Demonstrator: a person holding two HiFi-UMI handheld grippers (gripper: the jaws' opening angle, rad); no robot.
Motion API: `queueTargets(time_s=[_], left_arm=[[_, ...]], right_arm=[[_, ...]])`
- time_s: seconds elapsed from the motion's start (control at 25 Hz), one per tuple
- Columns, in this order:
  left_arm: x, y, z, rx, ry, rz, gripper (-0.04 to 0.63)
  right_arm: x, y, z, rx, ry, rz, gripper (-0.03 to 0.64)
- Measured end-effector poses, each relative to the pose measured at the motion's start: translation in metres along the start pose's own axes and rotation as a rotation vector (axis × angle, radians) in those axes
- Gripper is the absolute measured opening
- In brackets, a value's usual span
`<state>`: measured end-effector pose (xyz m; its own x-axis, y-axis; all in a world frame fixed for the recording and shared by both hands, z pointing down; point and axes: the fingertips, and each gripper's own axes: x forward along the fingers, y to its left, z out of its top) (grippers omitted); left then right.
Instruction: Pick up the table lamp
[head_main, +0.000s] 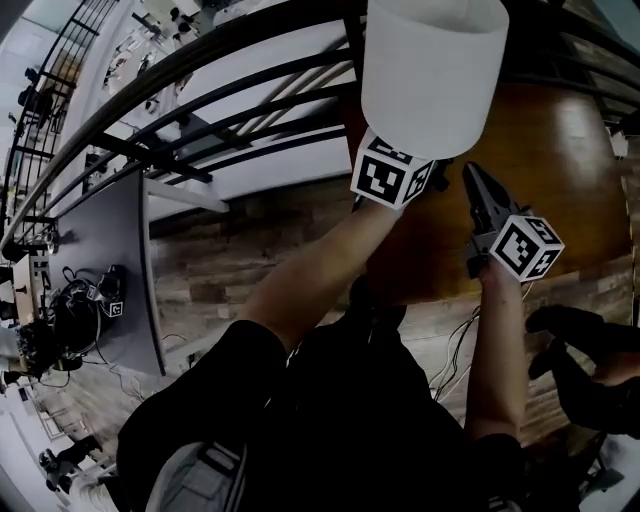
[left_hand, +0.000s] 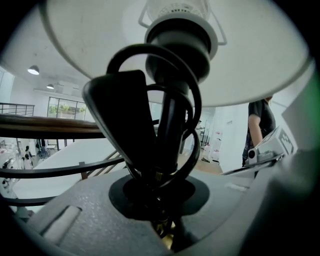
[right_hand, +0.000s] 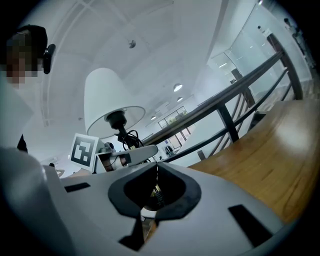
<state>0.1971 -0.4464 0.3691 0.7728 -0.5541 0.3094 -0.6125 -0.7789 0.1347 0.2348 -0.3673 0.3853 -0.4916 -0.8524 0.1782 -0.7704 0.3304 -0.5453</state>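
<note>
Left tool (left_hand: 159, 220): mine, clamped on the cord-wrapped stem of the table lamp (head_main: 432, 70), white shade uppermost, above the wooden bench (head_main: 560, 170). Right tool (right_hand: 156, 175): mine, jaws together, empty, just beside the lamp.

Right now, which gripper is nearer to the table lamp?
Left. The left gripper clamps the table lamp by its stem; the right gripper is beside it, shut, not touching.

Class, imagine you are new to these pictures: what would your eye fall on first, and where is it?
The white table lamp dominates: its shade fills the top centre of the head view, and its cord-wrapped stem is clamped in the left gripper. Beside it, the right gripper hangs shut and empty over the wooden table.
</note>
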Motion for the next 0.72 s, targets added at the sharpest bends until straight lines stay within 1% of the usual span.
queueTargets(time_s=[0.12,0.28,0.52,0.72], left_arm=[[-0.017,-0.011,0.011,-0.001,0.006,0.001,0.067],[-0.041,-0.030,0.017,-0.006,0.012,-0.002,0.067],[-0.072,-0.050,0.018,-0.026,0.018,-0.025,0.067],[-0.097,-0.053,0.014,-0.007,0.028,-0.042,0.067]], right_arm=[[-0.015,0.023,0.008,0.002,-0.015,0.014,0.014],[-0.039,0.046,0.008,0.005,-0.017,0.015,0.014],[-0.075,0.065,0.009,-0.021,-0.019,-0.007,0.014],[-0.097,0.079,0.004,-0.022,-0.042,-0.012,0.014]])
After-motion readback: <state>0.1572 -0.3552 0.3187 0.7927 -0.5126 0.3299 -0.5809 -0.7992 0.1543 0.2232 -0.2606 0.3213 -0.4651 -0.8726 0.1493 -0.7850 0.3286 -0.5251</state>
